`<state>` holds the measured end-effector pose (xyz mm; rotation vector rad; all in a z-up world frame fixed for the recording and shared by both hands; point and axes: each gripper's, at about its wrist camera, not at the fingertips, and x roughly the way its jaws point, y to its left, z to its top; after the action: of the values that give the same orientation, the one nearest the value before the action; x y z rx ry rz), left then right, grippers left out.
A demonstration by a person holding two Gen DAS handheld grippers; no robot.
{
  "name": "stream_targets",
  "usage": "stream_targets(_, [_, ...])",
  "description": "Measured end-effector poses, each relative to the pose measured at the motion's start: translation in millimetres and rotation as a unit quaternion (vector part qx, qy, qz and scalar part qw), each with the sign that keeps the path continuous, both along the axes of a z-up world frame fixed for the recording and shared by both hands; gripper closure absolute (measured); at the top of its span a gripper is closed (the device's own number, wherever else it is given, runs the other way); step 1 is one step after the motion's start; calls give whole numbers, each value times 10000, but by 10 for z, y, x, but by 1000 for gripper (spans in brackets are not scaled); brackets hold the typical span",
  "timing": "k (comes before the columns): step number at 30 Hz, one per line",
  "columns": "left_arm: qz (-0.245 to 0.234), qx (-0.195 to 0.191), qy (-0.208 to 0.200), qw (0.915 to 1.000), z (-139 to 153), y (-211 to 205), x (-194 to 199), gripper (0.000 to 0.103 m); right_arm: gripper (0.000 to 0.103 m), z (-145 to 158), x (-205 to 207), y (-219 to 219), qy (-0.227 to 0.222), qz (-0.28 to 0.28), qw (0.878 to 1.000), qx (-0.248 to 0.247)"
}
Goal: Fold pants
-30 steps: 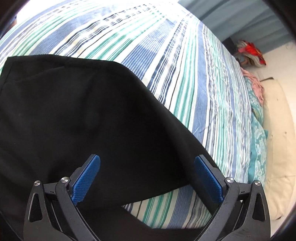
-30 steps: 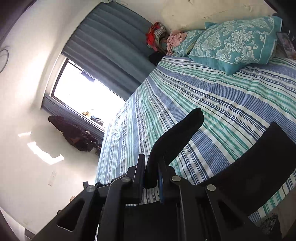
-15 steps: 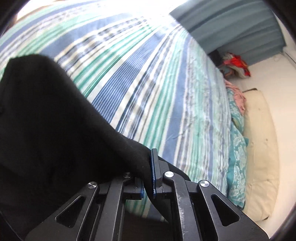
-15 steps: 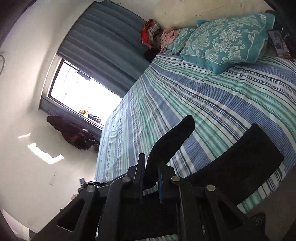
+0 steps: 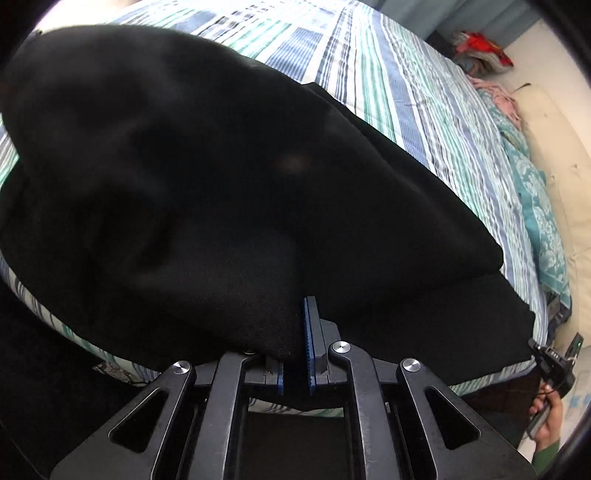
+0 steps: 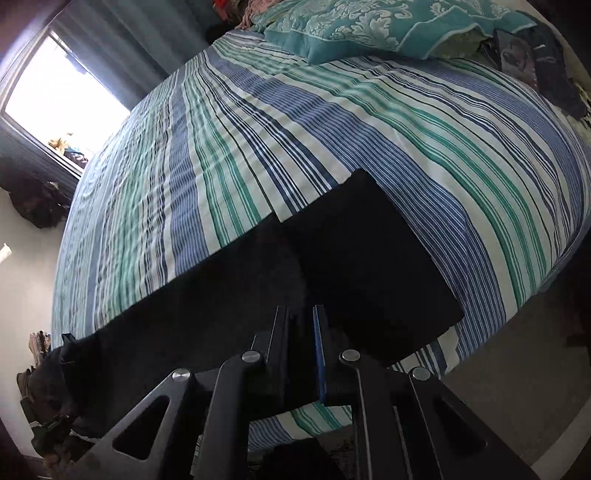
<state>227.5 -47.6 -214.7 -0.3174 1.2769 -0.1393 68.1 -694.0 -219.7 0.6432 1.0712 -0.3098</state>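
Note:
The black pants [image 5: 184, 166] fill most of the left wrist view, heaped in a thick fold over the striped bed cover [image 5: 406, 92]. My left gripper [image 5: 297, 343] is shut on a bunch of this cloth, which hides its left finger. In the right wrist view the pants [image 6: 362, 266] lie flat near the bed's front edge, with a squared end towards the right. My right gripper [image 6: 301, 321] is shut on the pants' near edge. At the far right of the left wrist view, the right gripper [image 5: 537, 349] pinches a corner of the cloth, with a hand in a green sleeve [image 5: 546, 443] behind it.
The striped bed cover [image 6: 295, 129] stretches away beyond the pants. A teal patterned pillow [image 6: 369, 26] lies at the head, beside a cream headboard [image 5: 554, 147]. A bright window [image 6: 55, 96] and a clothes pile [image 5: 480, 48] are far off. Floor [image 6: 517, 369] shows past the front edge.
My left gripper shut on the pants and carried the cloth sideways over the rest. My right gripper sank towards the bed and tipped downward, still gripping, so the pants now lie flat.

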Motion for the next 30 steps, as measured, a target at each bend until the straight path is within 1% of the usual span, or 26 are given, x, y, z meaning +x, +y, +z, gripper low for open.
stream_targets(3, [-111, 34, 47, 9999, 23, -19, -64, 95, 91, -31, -20, -12, 143, 78, 9997, -166])
stream_targets(5, [-66, -90, 11, 9999, 69, -42, -69, 95, 91, 46, -9, -8, 145, 118, 9991, -373])
stream_targets(7, [-128, -148, -267, 9995, 168, -123, -74, 95, 91, 245, 15, 3, -59, 154, 9976, -671])
stream_targets(8, [-239, -51, -333, 9991, 176, -189, -99, 94, 91, 379, 18, 8, -251, 188, 9958, -862])
stream_targets(9, [-359, 83, -289, 9989, 137, -255, -137, 94, 91, 489, 7, -1, -445, 193, 9932, -1055])
stream_targets(10, [-441, 150, -180, 9988, 77, -305, -180, 92, 91, 522, -1, -24, -472, 198, 9914, -1207])
stream_targets(11, [-489, 141, -100, 9987, 24, -335, -226, 92, 91, 472, 1, -65, -297, 201, 9907, -1309])
stream_targets(13, [-577, 146, -136, 9981, 21, -391, -286, 90, 91, 243, -62, -188, 74, 73, 9922, -1241])
stream_targets(14, [-659, 202, -163, 9975, 38, -425, -302, 90, 91, 138, -102, -230, 212, 30, 9925, -1203])
stream_targets(16, [-740, 331, -173, 9966, 54, -484, -312, 89, 91, 14, -154, -230, 364, 49, 9903, -1338])
stream_targets(19, [-743, 374, -134, 9964, 84, -575, -297, 89, 91, -15, -170, -176, 376, 34, 9864, -1602])
stream_targets(22, [-843, 373, -102, 9957, 93, -676, -281, 89, 91, 69, -181, -141, 304, -58, 9785, -2040])
stream_targets(23, [-892, 434, -106, 9950, 86, -713, -283, 89, 91, 60, -172, -149, 358, -76, 9761, -2140])
stream_targets(25, [-955, 576, -158, 9936, 75, -750, -259, 88, 91, -42, -165, -177, 567, -67, 9749, -2150])
stream_targets(26, [-963, 595, -173, 9934, 86, -762, -269, 87, 91, -71, -178, -173, 595, -56, 9741, -2179])
stream_targets(27, [-954, 594, -156, 9935, 44, -751, -248, 87, 91, -65, -186, -160, 571, -59, 9726, -2254])
stream_targets(29, [-912, 563, -119, 9942, 51, -761, -242, 86, 91, -28, -181, -127, 542, -135, 9692, -2397])
stream_targets(30, [-930, 567, -122, 9940, 45, -855, -189, 86, 91, -7, -187, -110, 532, -188, 9670, -2486])
